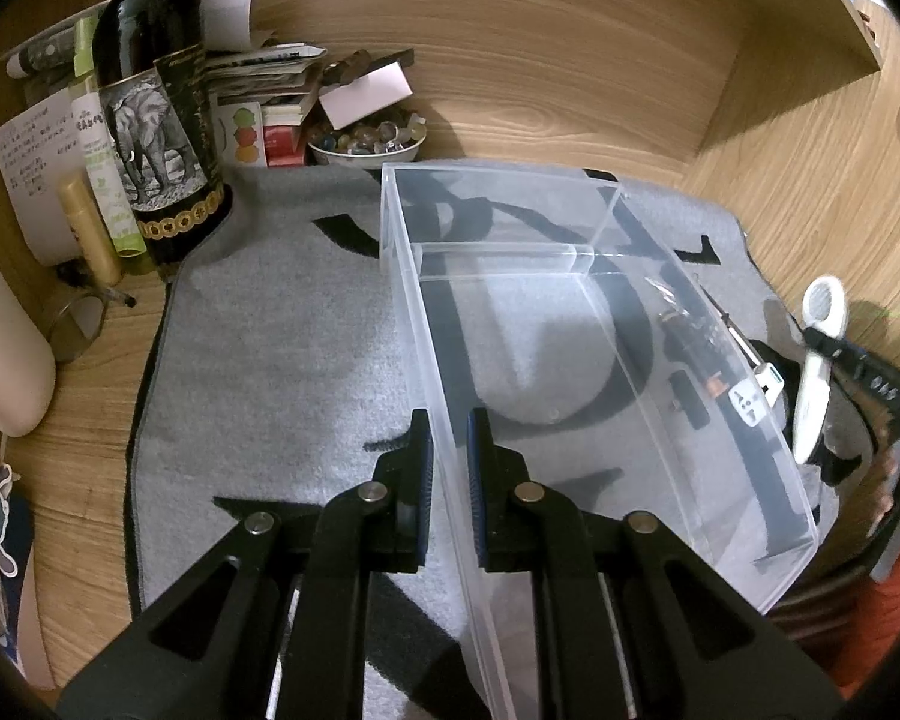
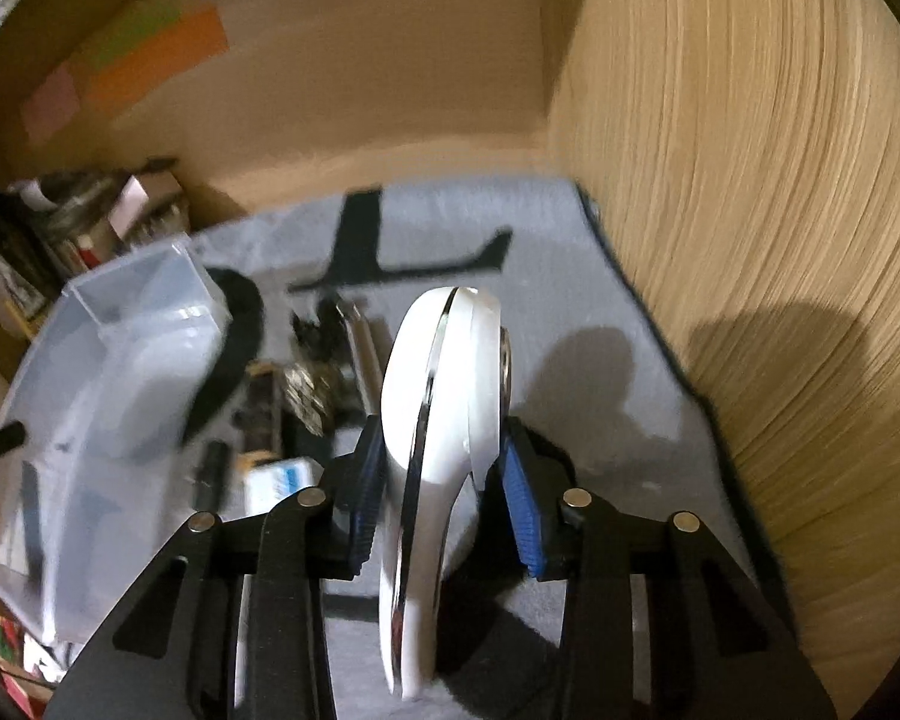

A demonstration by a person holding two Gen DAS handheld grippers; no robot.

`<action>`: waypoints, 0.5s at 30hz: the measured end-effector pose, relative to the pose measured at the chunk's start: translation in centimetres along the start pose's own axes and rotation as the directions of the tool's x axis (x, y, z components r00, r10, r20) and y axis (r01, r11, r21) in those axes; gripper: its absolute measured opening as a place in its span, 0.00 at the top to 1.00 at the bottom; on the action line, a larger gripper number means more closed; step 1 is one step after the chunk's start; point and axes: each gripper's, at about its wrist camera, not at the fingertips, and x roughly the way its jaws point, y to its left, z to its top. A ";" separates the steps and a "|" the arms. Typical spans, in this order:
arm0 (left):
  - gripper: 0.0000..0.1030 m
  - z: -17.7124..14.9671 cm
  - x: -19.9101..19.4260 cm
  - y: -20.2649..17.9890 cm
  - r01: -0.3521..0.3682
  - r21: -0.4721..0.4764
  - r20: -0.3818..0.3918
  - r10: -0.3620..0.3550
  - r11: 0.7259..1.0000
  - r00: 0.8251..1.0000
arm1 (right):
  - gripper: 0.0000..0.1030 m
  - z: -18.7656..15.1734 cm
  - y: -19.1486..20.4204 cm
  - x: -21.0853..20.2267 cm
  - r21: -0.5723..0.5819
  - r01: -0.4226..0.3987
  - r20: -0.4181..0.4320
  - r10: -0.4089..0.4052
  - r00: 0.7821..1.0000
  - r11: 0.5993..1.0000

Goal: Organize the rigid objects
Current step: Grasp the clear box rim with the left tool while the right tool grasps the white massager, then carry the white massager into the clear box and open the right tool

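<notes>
Right wrist view is showing the right hand-held gripper (image 2: 441, 489) clamping a white tool (image 2: 444, 396) above the mat (image 2: 576, 300) — hard, glossy, likely slippery, best pinched mid-body; the left hand-held gripper (image 1: 448, 450) is gripping the bin (image 1: 570, 324) wall.

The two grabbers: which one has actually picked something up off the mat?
The right gripper: its fingers clamp a white handheld tool. The left gripper only pinches the clear box's wall.

A wooden desk (image 1: 570, 114) with wood-grain side wall (image 2: 780, 240) carries a grey mat (image 1: 282, 360).
</notes>
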 end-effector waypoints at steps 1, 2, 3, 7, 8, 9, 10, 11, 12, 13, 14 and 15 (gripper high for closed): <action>0.89 0.0 0.0 0.0 0.000 0.000 0.001 0.000 1.000 1.000 | 0.67 0.3 0.5 -0.9 -0.011 -0.004 0.027 0.005 1.000 1.000; 0.89 0.0 0.0 0.1 0.001 0.002 0.000 -0.001 1.000 1.000 | 0.67 0.6 0.9 -1.5 -0.020 -0.010 0.046 0.011 0.999 1.000; 0.89 0.0 0.0 0.1 0.000 0.003 0.002 0.000 1.000 1.000 | 0.68 1.1 1.2 -1.9 -0.028 -0.016 0.064 0.018 0.998 0.999; 0.89 0.0 -0.1 0.0 -0.001 0.006 0.006 0.001 1.000 1.000 | 0.68 2.4 3.1 -3.8 -0.064 -0.039 0.142 0.047 0.989 0.997; 0.89 0.0 -0.1 0.0 -0.001 0.007 0.007 0.001 1.000 1.000 | 0.68 2.7 3.6 -4.2 -0.076 -0.044 0.159 0.056 0.986 0.996; 0.89 0.0 -0.2 0.0 0.000 0.009 0.007 0.000 1.000 1.000 | 0.68 2.8 3.9 -4.4 -0.084 -0.051 0.169 0.065 0.984 0.995; 0.89 0.0 -0.2 0.0 -0.001 0.010 0.009 0.001 1.000 1.000 | 0.68 3.1 4.4 -4.9 -0.090 -0.063 0.185 0.078 0.980 0.994; 0.89 0.0 -0.2 0.0 -0.002 0.013 0.010 0.002 1.000 1.000 | 0.68 3.4 5.0 -5.4 -0.102 -0.075 0.198 0.094 0.976 0.992; 0.89 0.0 -0.2 0.0 -0.002 0.015 0.011 0.002 1.000 1.000 | 0.68 3.7 5.4 -5.8 -0.111 -0.087 0.206 0.109 0.972 0.990; 0.89 0.0 -0.2 0.0 -0.002 0.016 0.012 0.002 1.000 1.000 | 0.68 3.9 6.0 -6.1 -0.120 -0.101 0.215 0.125 0.969 0.988; 0.89 -0.1 -0.2 0.0 -0.001 0.016 0.013 0.001 1.000 1.000 | 0.68 4.2 6.7 -6.5 -0.135 -0.120 0.221 0.148 0.964 0.984; 0.89 0.0 -0.2 0.0 0.000 0.017 0.013 0.000 1.000 1.000 | 0.68 4.2 7.1 -6.7 -0.143 -0.132 0.223 0.162 0.961 0.981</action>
